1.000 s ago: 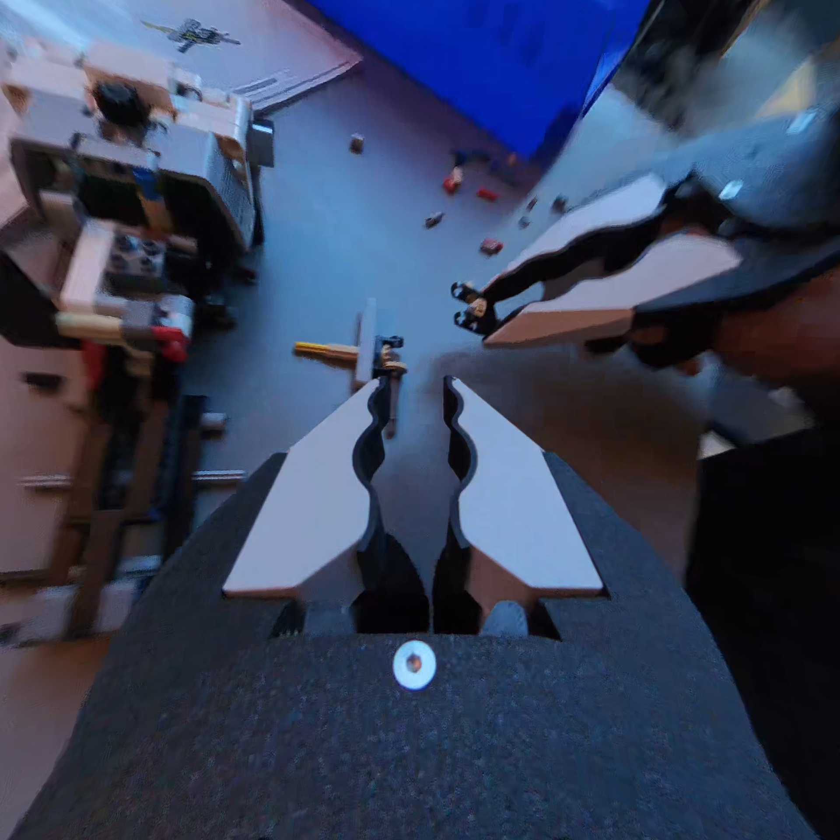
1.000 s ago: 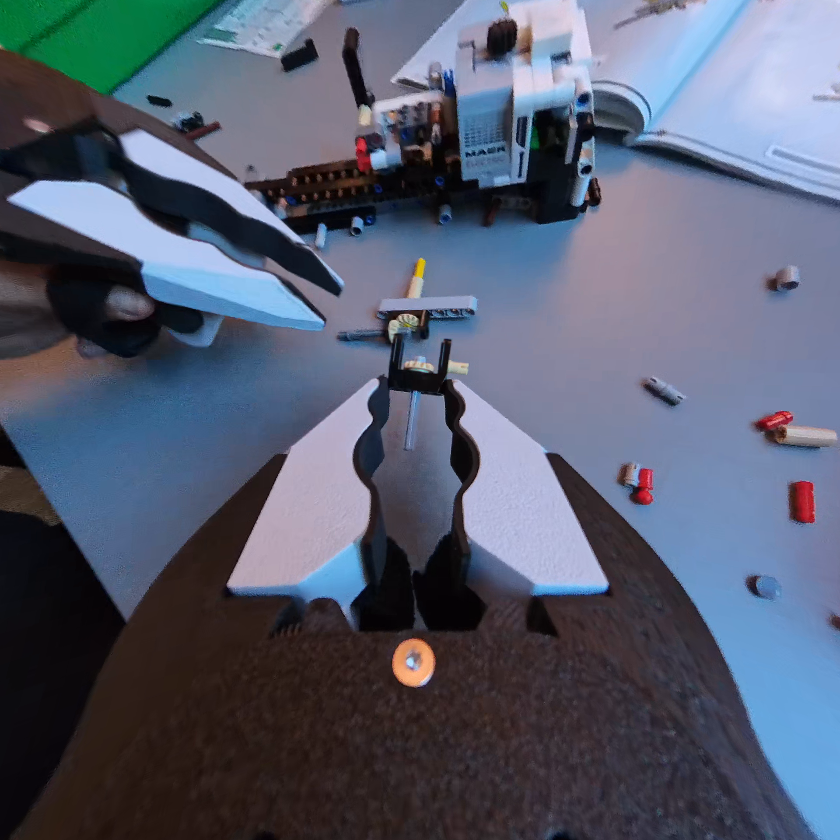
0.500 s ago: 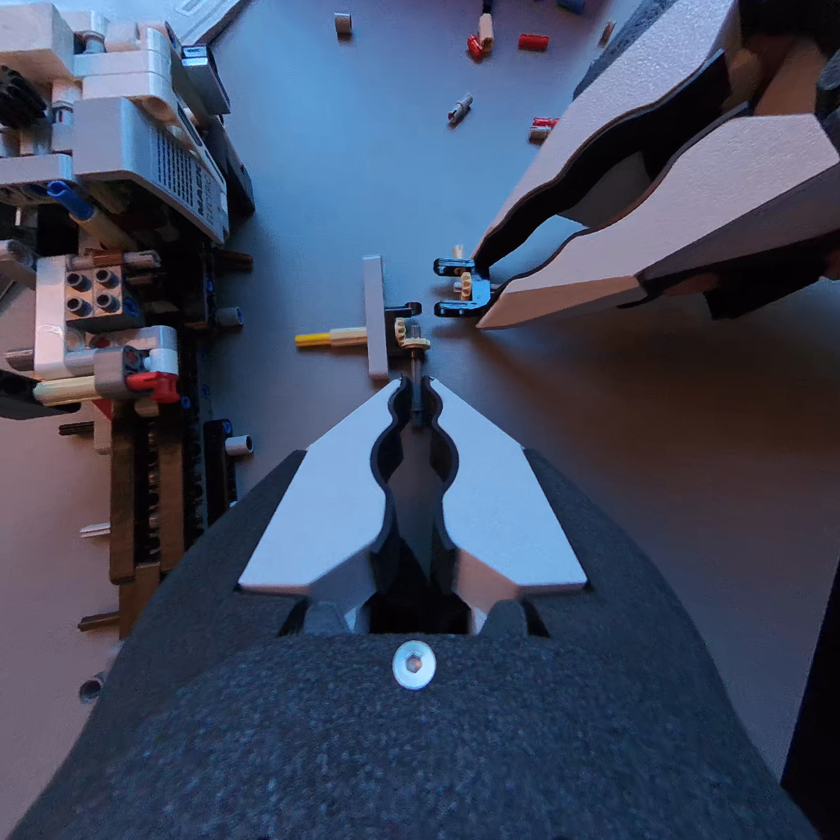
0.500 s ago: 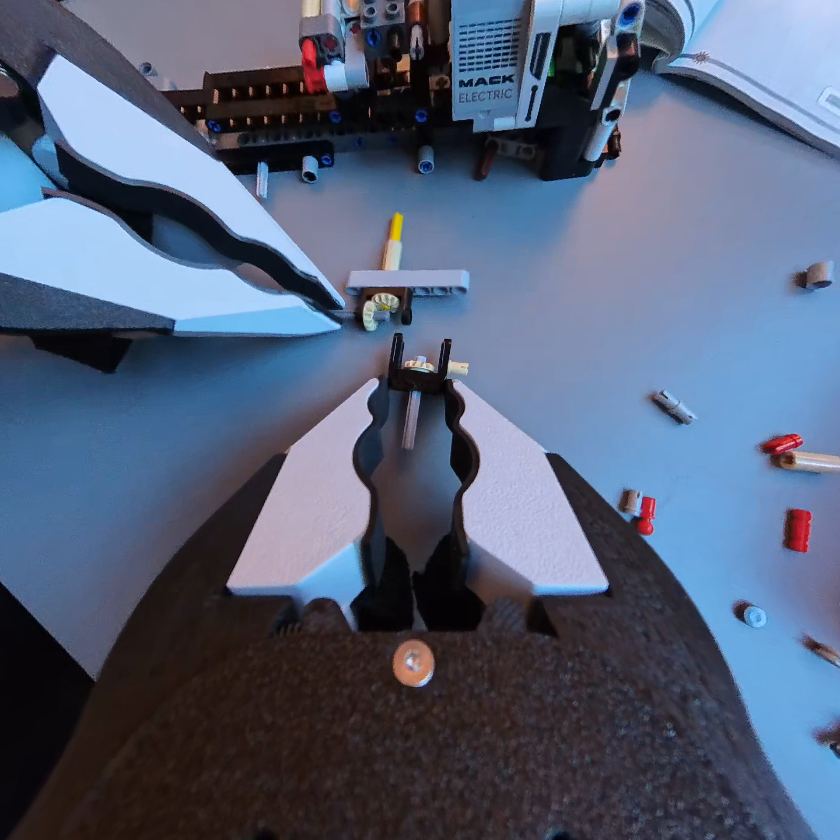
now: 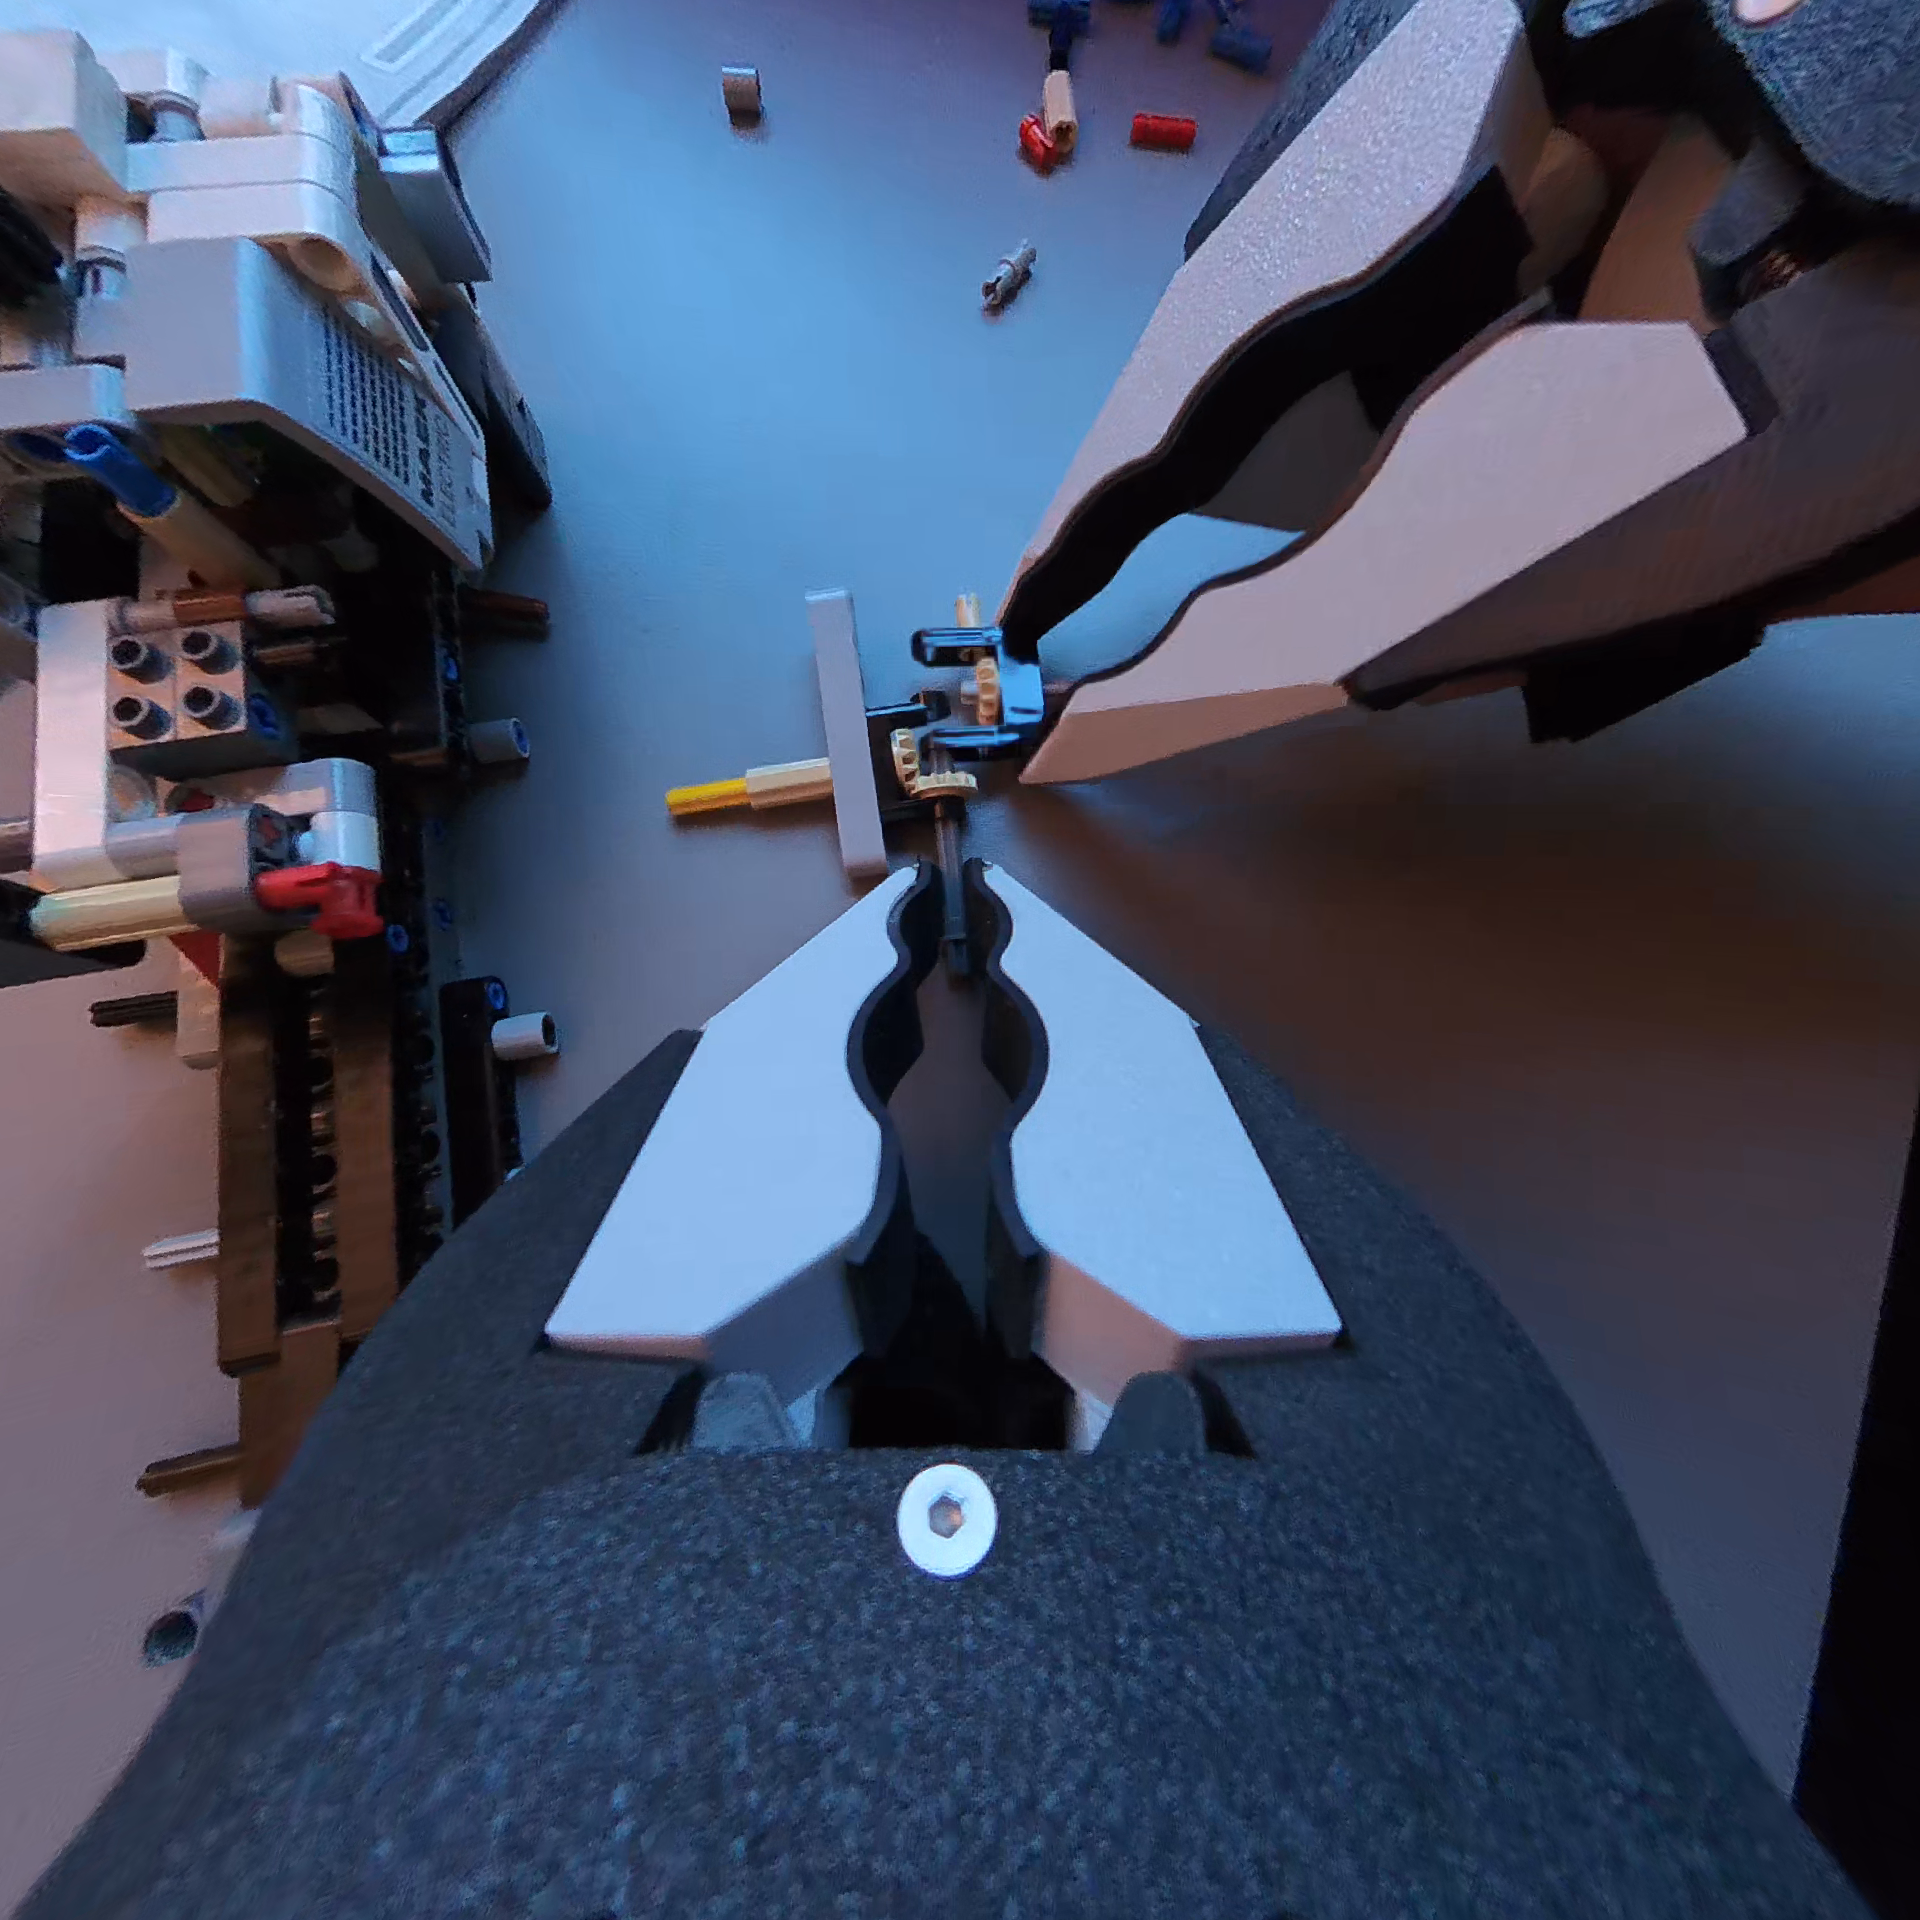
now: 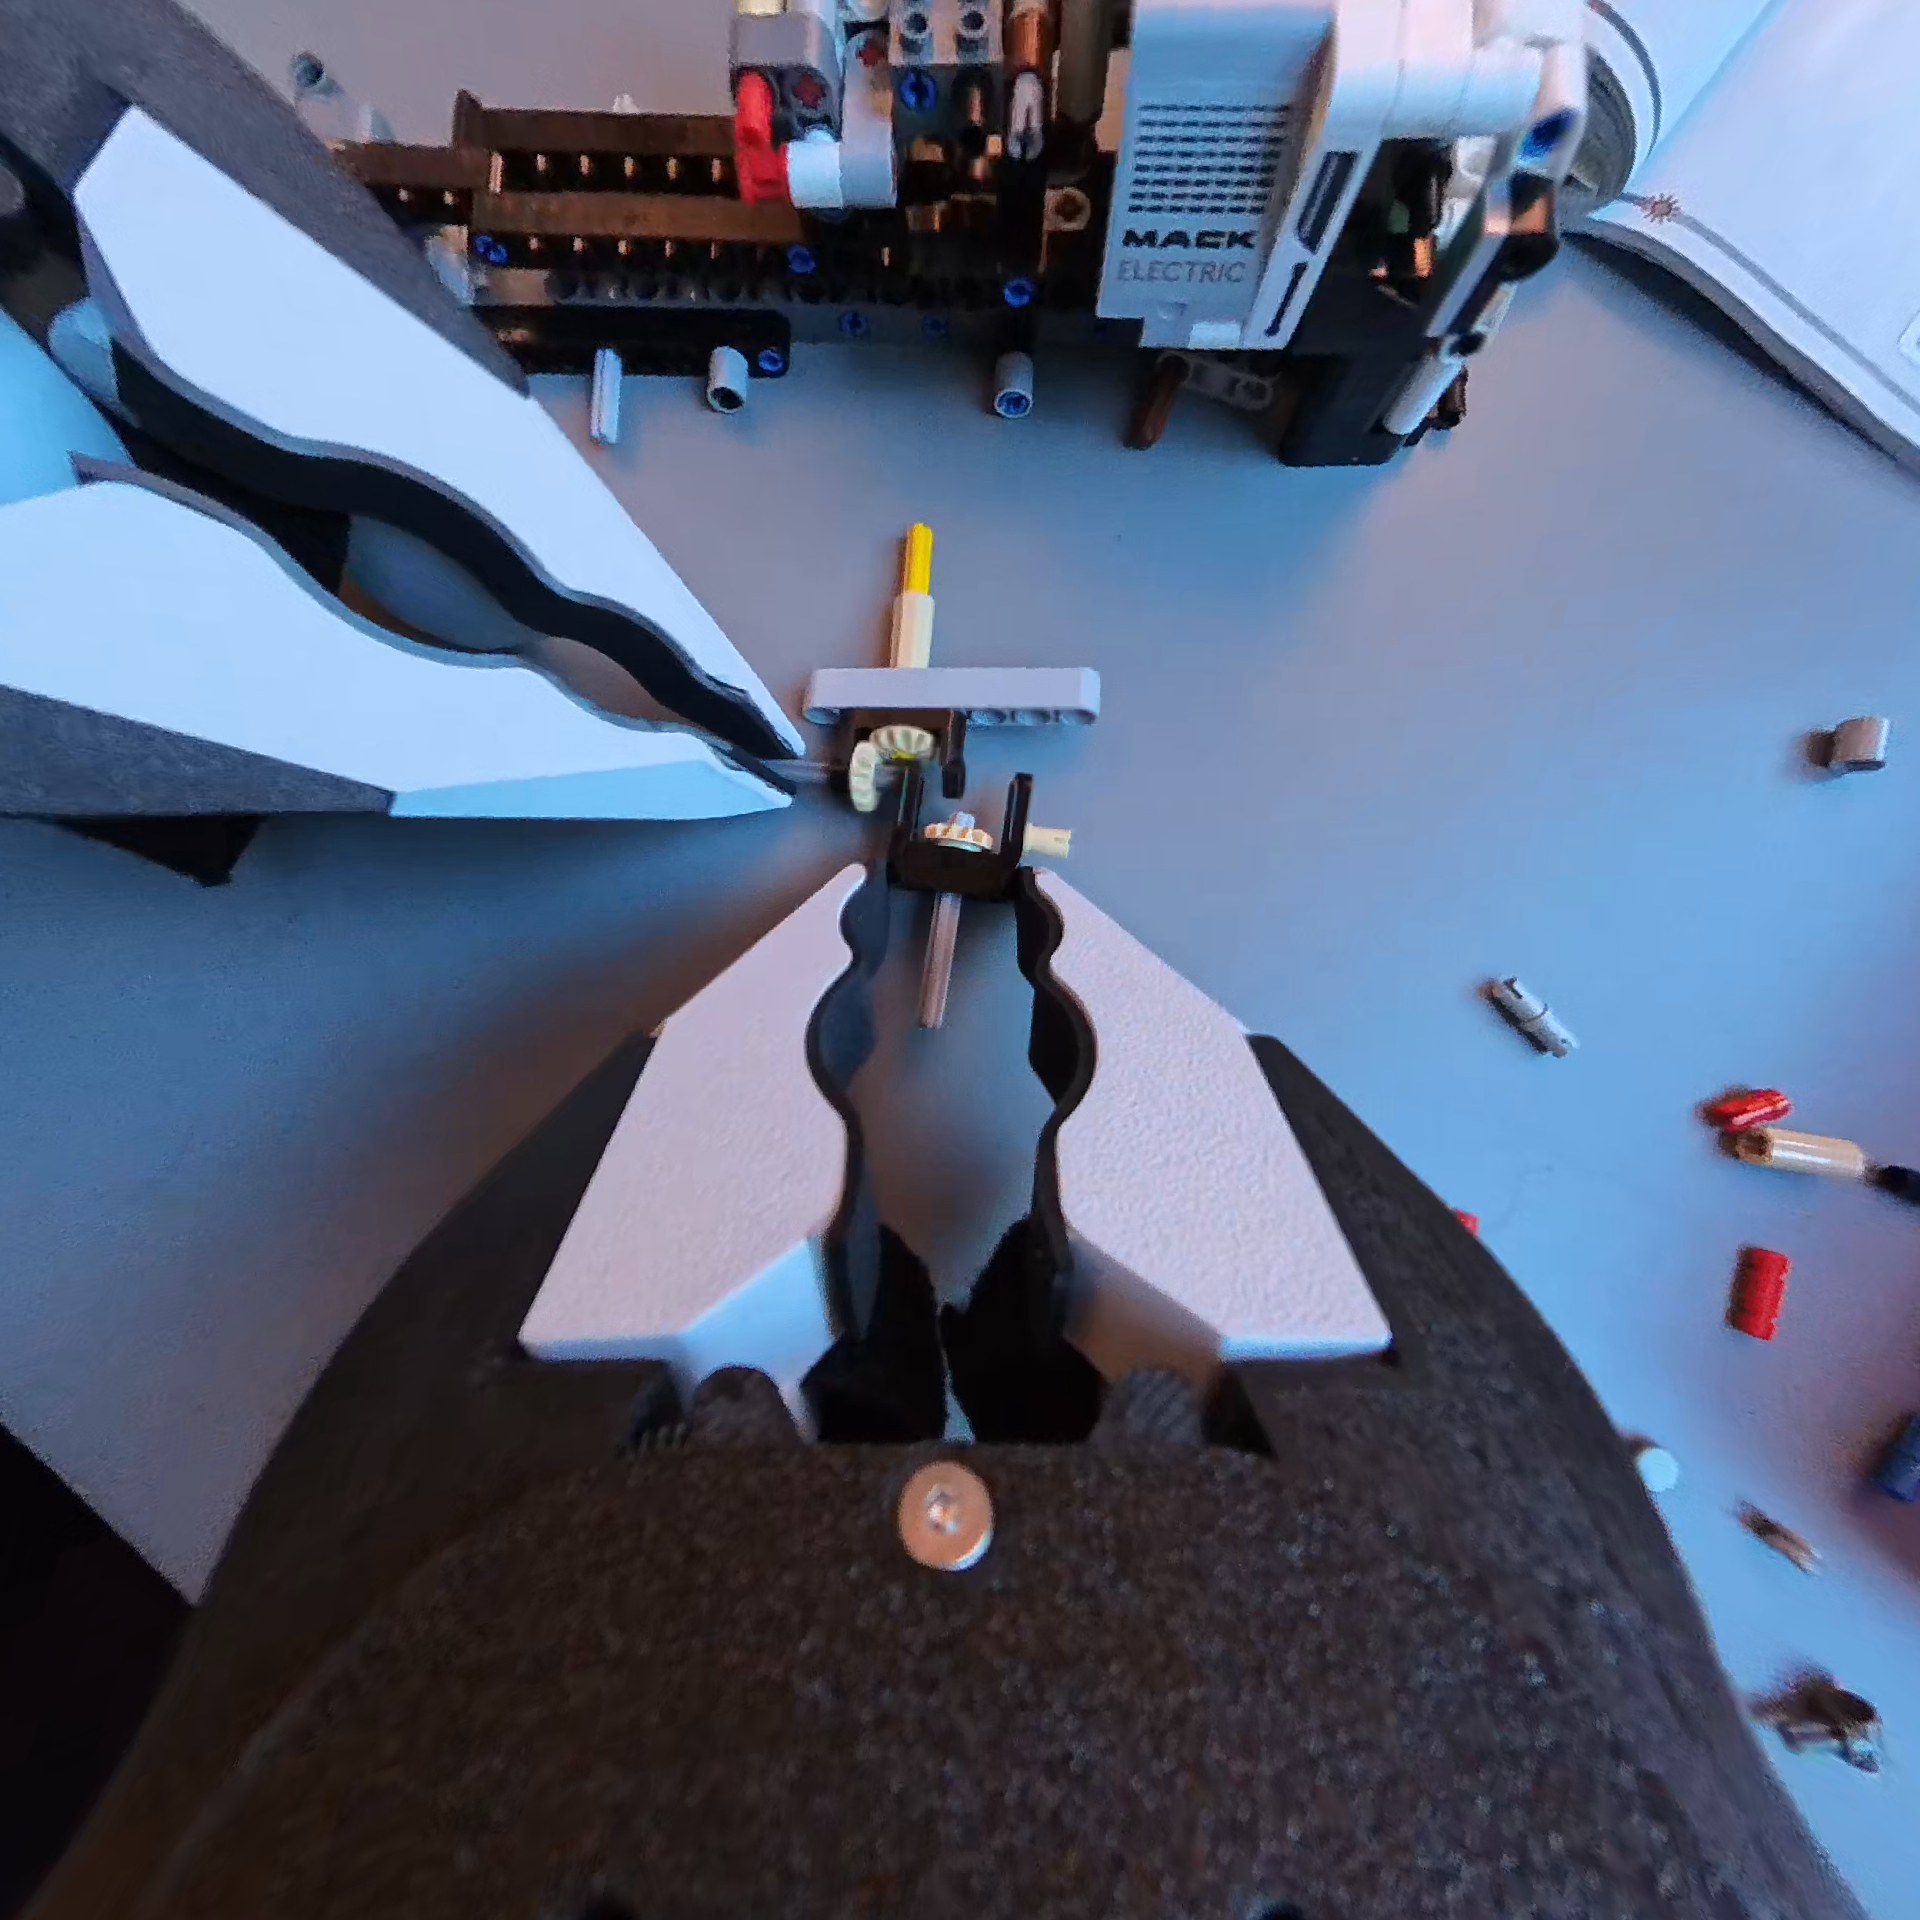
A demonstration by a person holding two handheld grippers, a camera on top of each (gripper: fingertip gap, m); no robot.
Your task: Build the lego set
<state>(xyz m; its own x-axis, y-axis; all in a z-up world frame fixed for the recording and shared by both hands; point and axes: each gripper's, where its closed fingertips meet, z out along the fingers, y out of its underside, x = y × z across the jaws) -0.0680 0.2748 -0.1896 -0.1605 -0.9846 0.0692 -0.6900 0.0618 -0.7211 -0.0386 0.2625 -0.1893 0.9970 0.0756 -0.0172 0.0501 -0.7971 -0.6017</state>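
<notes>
A small assembly lies on the grey table: a grey beam [image 5: 847, 727] [image 6: 951, 691], a yellow axle [image 5: 707, 798] [image 6: 917, 551], tan gears [image 5: 914, 769] and a dark axle [image 5: 951, 914]. My left gripper [image 5: 949, 871] is shut on that dark axle; in the right wrist view it [image 6: 790, 774] comes in from the left. My right gripper [image 6: 951, 878] is shut on a black fork piece [image 6: 956, 857] [image 5: 982, 691] with a tan gear and a grey axle [image 6: 940, 956]. It holds the fork right against the assembly's gears. In the left wrist view it [image 5: 1023, 707] comes in from the upper right.
The part-built truck model [image 6: 935, 208] [image 5: 260, 520] lies just beyond the assembly. An open instruction booklet [image 6: 1766, 260] is at the far right. Loose red pins [image 6: 1756, 1288] [image 5: 1162, 130], a grey pin [image 6: 1527, 1018] and other small parts lie scattered to the right. The tips of both grippers are at nearly the same place.
My left gripper moved in and shut on the assembly's dark axle. My right gripper carried the black fork piece forward until it meets the assembly's gears.
</notes>
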